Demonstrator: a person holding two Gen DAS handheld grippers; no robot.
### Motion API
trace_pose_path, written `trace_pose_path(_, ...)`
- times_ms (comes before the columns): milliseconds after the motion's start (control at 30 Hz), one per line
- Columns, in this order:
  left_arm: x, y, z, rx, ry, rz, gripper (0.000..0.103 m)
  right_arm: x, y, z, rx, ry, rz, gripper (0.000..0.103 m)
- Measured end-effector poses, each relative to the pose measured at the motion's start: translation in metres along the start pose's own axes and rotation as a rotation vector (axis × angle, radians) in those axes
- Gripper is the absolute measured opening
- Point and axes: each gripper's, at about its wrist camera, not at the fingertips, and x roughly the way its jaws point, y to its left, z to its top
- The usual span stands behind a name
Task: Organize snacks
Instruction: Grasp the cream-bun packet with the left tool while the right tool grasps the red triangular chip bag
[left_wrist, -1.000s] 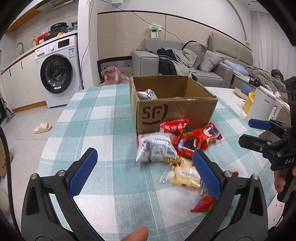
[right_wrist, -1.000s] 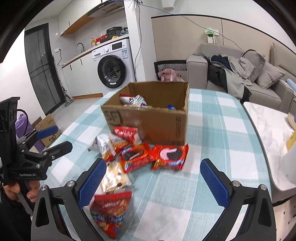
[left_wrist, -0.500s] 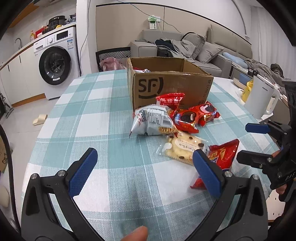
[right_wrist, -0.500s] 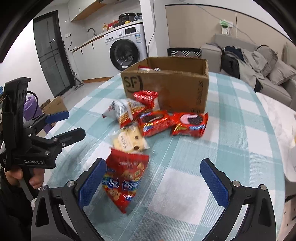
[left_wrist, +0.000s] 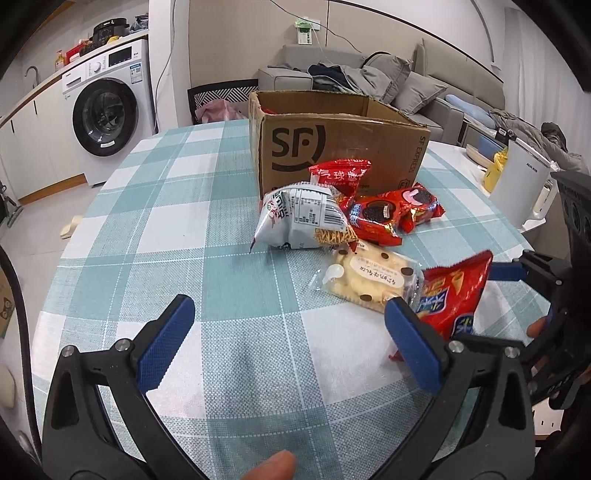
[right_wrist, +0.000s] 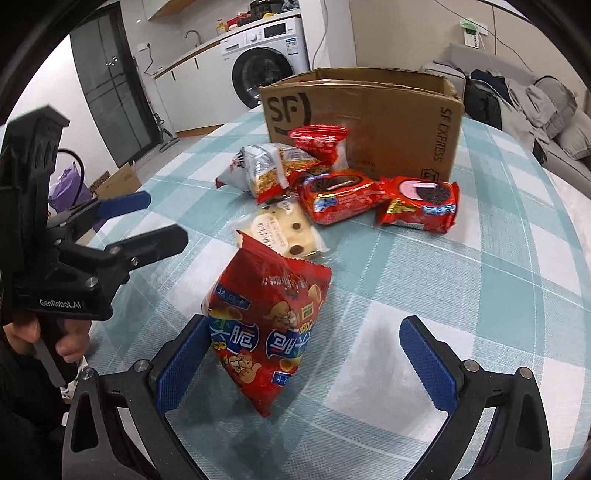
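Cardboard box (left_wrist: 343, 147) on the checked tablecloth (left_wrist: 184, 229) reads "SF" on one face, "SF EXPRESS" on the side; a bit of red wrapper shows at its near inner corner, the rest of the inside is hidden by the walls. Snacks piled in front of the box: red packet with Chinese print (left_wrist: 341, 177) leaning on the box, grey-white noodle snack bag (left_wrist: 303, 219) showing barcode and fine print too small to read, two red Oreo-type cookie packs (right_wrist: 380, 201), clear-wrapped chocolate-chip bread (left_wrist: 369, 278) with a label I can't make out. Red chip bag with cartoon mice and blue Chinese characters (right_wrist: 267, 328) stands upright nearest the person, between the right gripper (right_wrist: 308, 360) pads, touching the left pad (right_wrist: 184, 354) only; jaws wide apart. Left gripper (left_wrist: 286, 343) also spread wide, nothing in it, over bare cloth; its body reads "GenRobot.AI". White kettle (left_wrist: 522, 186), lettering blurred, at the table's right edge.
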Motion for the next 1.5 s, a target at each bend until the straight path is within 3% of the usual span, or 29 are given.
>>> trace_pose_path(333,0.015,-0.005,0.001,0.016,0.021,-0.015,0.102,-0.009,-0.039,0.002,0.071,-0.007,-0.082,0.103)
trace_pose_path(667,0.027,-0.009,0.003,0.023,0.050,-0.037,0.102,-0.012,-0.081,0.005,0.248,-0.033,-0.137,0.103)
trace_pose_path(900,0.039,-0.009,0.007,0.010,0.075,-0.068,0.102,-0.008,-0.072,0.012,0.226,-0.043,-0.062,0.103)
trace_pose_path(1200,0.054,-0.016,0.011,0.044,0.109,-0.084,0.102,0.013,-0.061,0.027,0.196,-0.027,-0.078,0.102)
trace_pose_path(1400,0.061,-0.018,0.014,0.054,0.128,-0.113,0.102,0.012,-0.076,0.026,0.199,-0.019,-0.109,0.101)
trace_pose_path(1500,0.064,-0.021,0.017,0.067,0.133,-0.137,0.102,0.010,-0.082,0.025,0.201,-0.024,-0.093,0.096)
